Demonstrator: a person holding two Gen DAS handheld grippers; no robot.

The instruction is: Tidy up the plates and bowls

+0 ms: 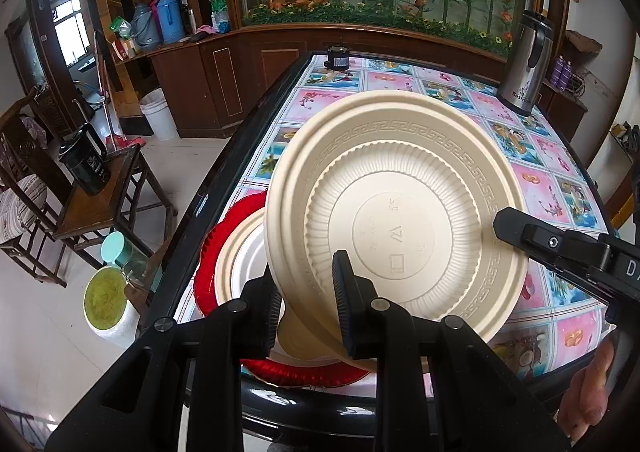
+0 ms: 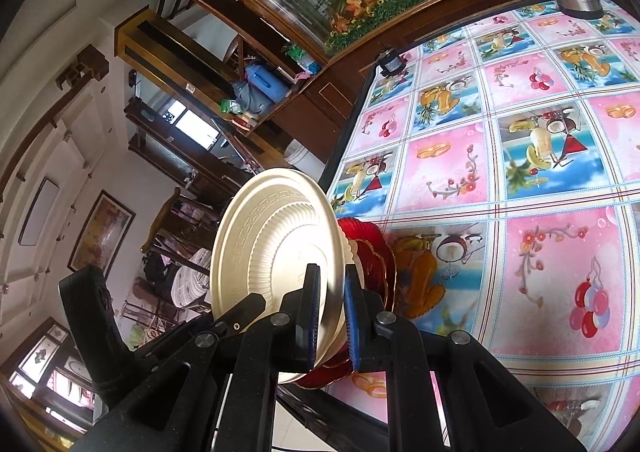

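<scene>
Left gripper (image 1: 310,304): jaws nearly together, pinching the near rim of a cream plastic plate (image 1: 396,212); one ribbed pad lies on the plate's underside, the other is on the far side of the rim, partly hidden
Right gripper (image 2: 330,316): jaws narrow, pads pressed on either face of the same plate's rim (image 2: 280,252); in the left wrist view its black finger (image 1: 520,230) reaches in from the right and touches the plate's right rim
Cream plate: held by both grippers, tilted steeply with its underside toward the left camera; ribbed wall, key-pattern band round the rim, moulded marks in the middle of the base; it hangs over the table's near-left corner, clear of the cloth
Red plate (image 1: 208,264): scalloped, glassy, lying flat at the near-left corner of the table (image 1: 224,156), right at the edge
Cream bowl (image 1: 236,260): sits on the red plate, mostly hidden behind the held plate; whether the held plate touches it cannot be told
Tablecloth (image 2: 520,172): pink and blue squares with fruit and flowers, covering the table top
Steel kettle (image 1: 524,64): upright at the far-right corner of the table
Small black object (image 1: 337,57): at the far edge, left of the middle; too small to name
Hand (image 1: 588,392): bare fingers at the lower right, beneath the right gripper's body
</scene>
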